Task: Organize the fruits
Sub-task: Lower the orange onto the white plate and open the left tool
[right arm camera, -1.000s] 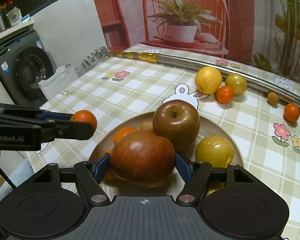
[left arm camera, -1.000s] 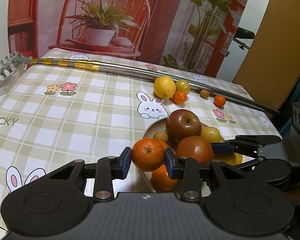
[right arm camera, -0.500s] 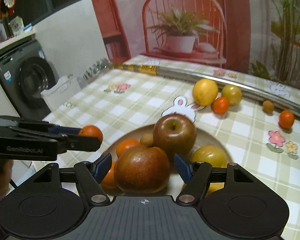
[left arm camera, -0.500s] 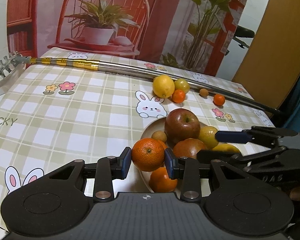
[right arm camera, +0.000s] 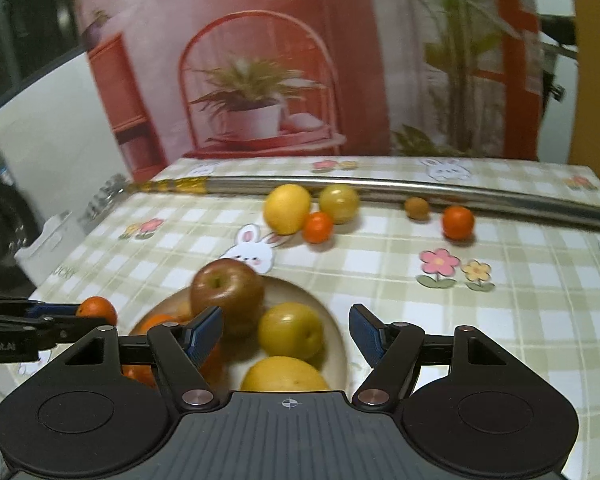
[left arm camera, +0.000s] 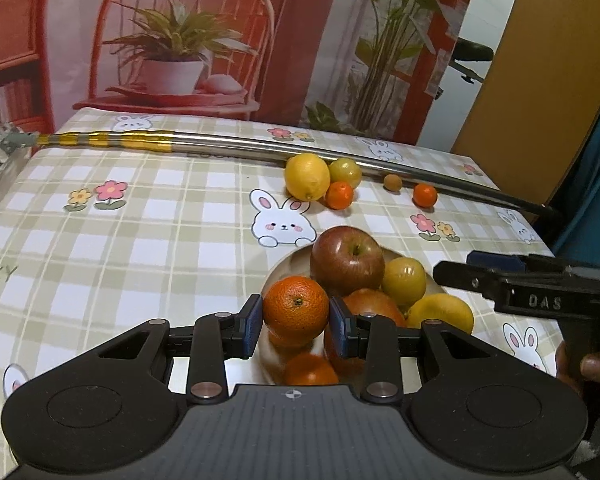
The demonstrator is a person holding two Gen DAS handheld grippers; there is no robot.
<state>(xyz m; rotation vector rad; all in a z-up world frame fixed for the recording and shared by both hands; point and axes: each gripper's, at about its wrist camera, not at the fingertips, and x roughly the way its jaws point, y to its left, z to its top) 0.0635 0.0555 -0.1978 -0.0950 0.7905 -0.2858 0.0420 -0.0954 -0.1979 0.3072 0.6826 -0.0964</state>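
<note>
Now left hand-held gripper [left arm camera: 296, 322] clamps orange [left arm camera: 296, 307], held above plate [left arm camera: 274, 280] edge. Right hand-held gripper [right arm camera: 286, 334] wide apart, empty, over plate; 2 apples just ahead-left.

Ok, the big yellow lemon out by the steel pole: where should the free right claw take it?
Grip the big yellow oval lemon across its narrow middle, coming from above. The steel pole lies right behind it and a small orange mandarin touches its right front, so a low approach looks crowded. The right claw is open.
</note>
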